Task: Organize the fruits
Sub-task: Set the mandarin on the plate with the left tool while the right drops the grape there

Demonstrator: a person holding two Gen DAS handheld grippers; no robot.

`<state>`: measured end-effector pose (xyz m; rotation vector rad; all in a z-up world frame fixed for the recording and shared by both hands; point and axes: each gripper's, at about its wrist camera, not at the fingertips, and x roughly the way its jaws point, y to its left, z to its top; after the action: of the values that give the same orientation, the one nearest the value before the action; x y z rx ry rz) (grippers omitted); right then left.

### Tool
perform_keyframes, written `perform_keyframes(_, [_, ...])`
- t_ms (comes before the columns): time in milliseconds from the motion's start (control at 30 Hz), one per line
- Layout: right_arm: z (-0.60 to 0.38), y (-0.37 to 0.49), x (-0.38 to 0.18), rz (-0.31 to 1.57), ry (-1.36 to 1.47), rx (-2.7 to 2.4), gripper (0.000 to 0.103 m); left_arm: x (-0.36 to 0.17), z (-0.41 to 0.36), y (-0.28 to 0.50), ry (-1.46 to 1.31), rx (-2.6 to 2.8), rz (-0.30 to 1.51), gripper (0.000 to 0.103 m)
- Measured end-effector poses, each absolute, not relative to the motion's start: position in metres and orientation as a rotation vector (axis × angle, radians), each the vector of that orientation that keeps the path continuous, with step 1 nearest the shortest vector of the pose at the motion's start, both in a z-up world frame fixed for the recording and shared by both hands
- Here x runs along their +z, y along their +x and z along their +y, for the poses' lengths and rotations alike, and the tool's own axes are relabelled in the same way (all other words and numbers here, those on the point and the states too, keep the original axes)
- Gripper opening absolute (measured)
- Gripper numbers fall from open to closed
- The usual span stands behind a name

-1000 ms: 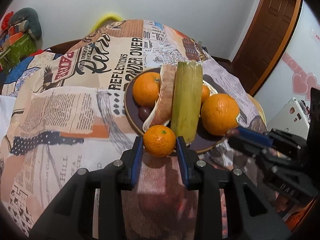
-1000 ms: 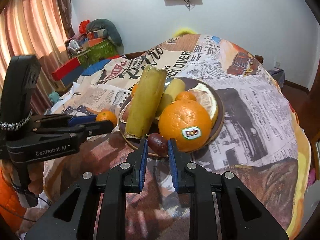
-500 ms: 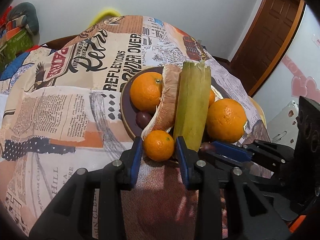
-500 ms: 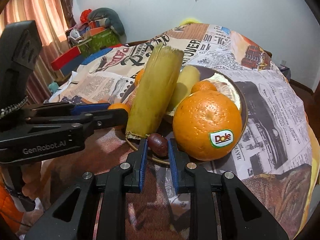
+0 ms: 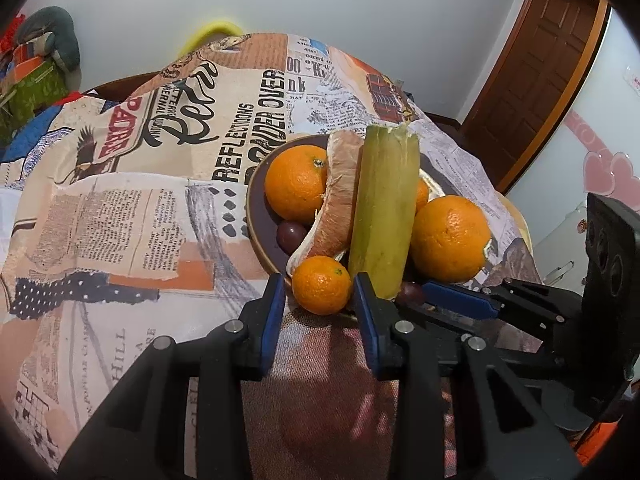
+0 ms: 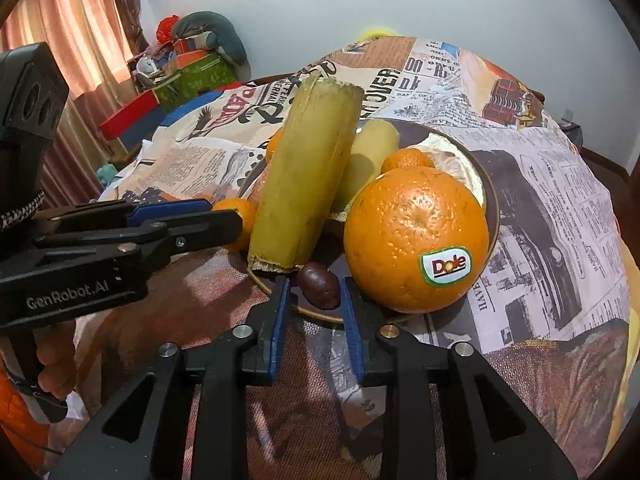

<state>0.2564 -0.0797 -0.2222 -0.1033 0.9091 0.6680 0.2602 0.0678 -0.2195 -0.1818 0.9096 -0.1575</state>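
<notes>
Fruit crowds a dark plate (image 5: 252,216) on a table under a newspaper-print cloth (image 5: 120,208), seen from the left wrist. The left tongs (image 5: 318,282) point down at the near rim of the plate with a small mandarin (image 5: 322,290) between their blue pads. The pads stand close along both sides of the mandarin, but I cannot tell whether they press on it. The mandarin sits at the plate's near edge, just below a pinkish fruit wedge (image 5: 340,200) and beside the foot of a green cane stalk (image 5: 384,208). One big orange (image 5: 296,184) lies left of the wedge. Another orange (image 5: 450,238) lies right of the stalk. A dark plum (image 5: 292,234) lies between the left orange and the wedge. The right tongs (image 5: 420,298) reach in from the right, their tips at a second dark plum (image 5: 410,292) under the stalk's end.

From the right wrist, the right tongs (image 6: 315,282) are opening. That second plum (image 6: 319,285) lies between the pads on the plate's near rim (image 6: 494,208), with a slim gap on each side, so the pads do not press it. It rests between the stalk's cut end (image 6: 308,176) and an orange with a Dole sticker (image 6: 416,236). The left tongs (image 6: 224,214) come in from the left, held by a hand (image 6: 56,372), and their tips cover most of the mandarin (image 6: 245,207) at the plate's left edge.
</notes>
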Motion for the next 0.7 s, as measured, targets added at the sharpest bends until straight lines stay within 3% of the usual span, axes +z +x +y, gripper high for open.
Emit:
perform_keyframes(333, [-0.096,0.234,-0.188,0.829,-0.095,0.643,0.028,-0.173,0.064,0.224,-0.166,-0.132,0.808,0.035])
perform_keyframes(700, [-0.148,0.176,-0.069,0.483,0.0,0.575,0.029,-0.059,0.05,0.145,-0.113,-0.122,0.499,0.035])
